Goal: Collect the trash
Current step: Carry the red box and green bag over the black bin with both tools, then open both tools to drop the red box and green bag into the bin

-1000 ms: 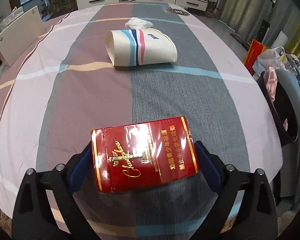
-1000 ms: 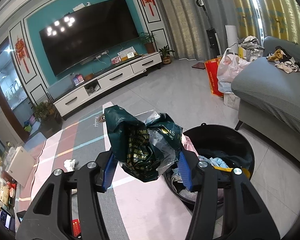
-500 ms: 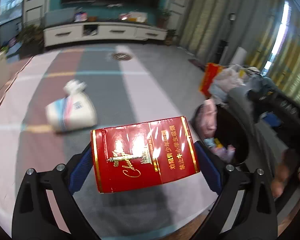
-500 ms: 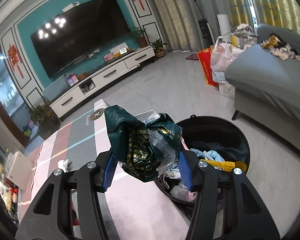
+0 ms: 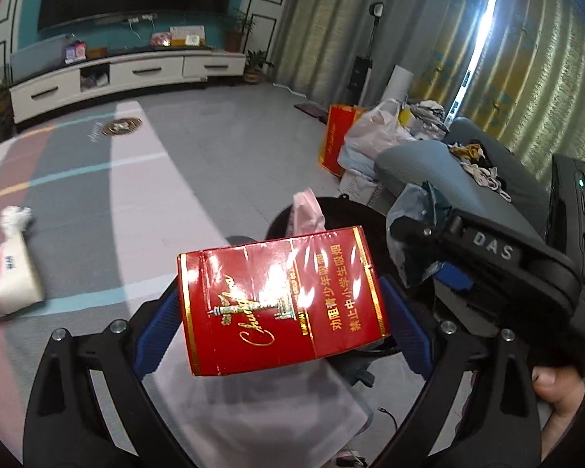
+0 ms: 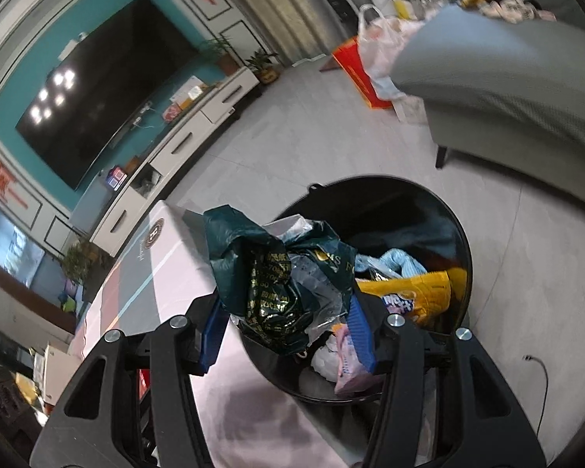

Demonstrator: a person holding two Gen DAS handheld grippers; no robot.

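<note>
Trash: red cigarette carton (image 5: pixel 282 300) pinched in left tool (image 5: pixel 280 312) beside bin | crumpled green bag (image 6: pixel 280 277) pinched in right tool (image 6: pixel 288 323) above black bin (image 6: pixel 462 241) | tissue pack (image 5: pixel 9 277) on counter (image 5: pixel 97 214)

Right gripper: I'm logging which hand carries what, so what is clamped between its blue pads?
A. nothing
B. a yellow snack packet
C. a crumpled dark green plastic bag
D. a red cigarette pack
C: the right gripper pinches the crumpled dark green plastic bag above the black bin.
</note>
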